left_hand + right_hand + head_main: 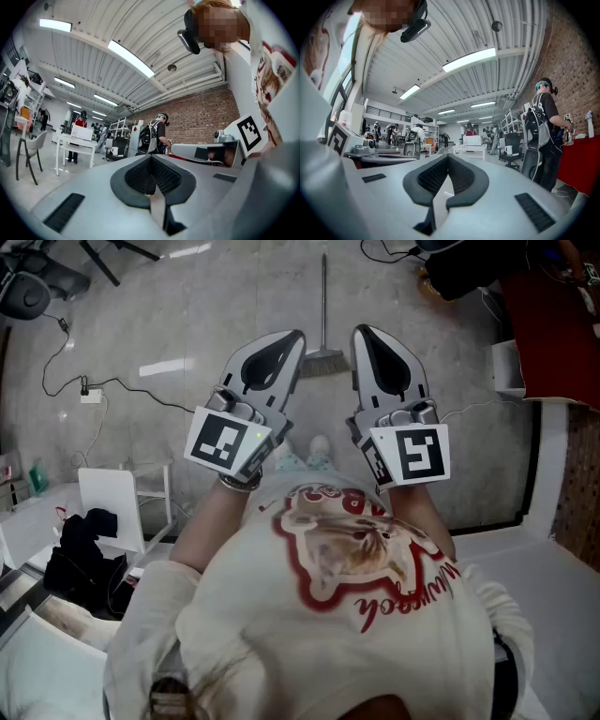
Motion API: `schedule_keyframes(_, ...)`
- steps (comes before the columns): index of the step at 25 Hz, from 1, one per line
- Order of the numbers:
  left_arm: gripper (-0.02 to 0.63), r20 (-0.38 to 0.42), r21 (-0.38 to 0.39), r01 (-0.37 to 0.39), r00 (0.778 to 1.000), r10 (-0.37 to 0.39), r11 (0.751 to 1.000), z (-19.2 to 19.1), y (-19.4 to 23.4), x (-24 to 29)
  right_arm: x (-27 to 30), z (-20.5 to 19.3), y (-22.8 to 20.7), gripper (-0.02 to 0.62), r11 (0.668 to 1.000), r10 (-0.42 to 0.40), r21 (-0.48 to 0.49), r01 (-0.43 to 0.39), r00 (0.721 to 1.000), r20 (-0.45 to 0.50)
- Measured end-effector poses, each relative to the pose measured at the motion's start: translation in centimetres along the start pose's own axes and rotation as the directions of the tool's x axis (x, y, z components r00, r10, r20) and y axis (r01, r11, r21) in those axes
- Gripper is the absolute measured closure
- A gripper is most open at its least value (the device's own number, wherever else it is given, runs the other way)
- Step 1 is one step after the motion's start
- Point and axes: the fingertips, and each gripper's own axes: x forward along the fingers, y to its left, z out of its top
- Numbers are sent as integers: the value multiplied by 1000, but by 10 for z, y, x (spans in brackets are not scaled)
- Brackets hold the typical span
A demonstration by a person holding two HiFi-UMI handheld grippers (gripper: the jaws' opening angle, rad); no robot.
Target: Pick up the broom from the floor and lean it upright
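right hand-held gripper (pixel 448 160), jaws together

One broom (pixel 324 324) is lying on the floor (pixel 206 315). Two grippers are showing: the left gripper (pixel 292 341) and the right gripper (pixel 364 336). One white chair (pixel 112 507) is standing at the left. One white power strip (pixel 91 396) is lying on the floor.

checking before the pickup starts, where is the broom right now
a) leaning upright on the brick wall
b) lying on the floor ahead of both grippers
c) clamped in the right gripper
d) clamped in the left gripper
b: in the head view the broom lies flat on the floor beyond the tips of the left gripper and right gripper, and both have their jaws together on nothing.
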Motion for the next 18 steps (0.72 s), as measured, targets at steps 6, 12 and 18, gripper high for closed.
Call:
schedule_keyframes(6,586,18,6,3,1000,-3,1000,8,-2,3,0,6,1,571,1000,8,-21,-7,1000,13)
schedule_keyframes(12,586,27,11,4,1000,-4,1000,9,1,4,2,7,2,571,1000,5,-26,-4,1000,21)
schedule_keyframes(18,586,31,10,6,999,-7,1000,11,7,0,6,9,9,571,999,3,-36,-2,1000,26)
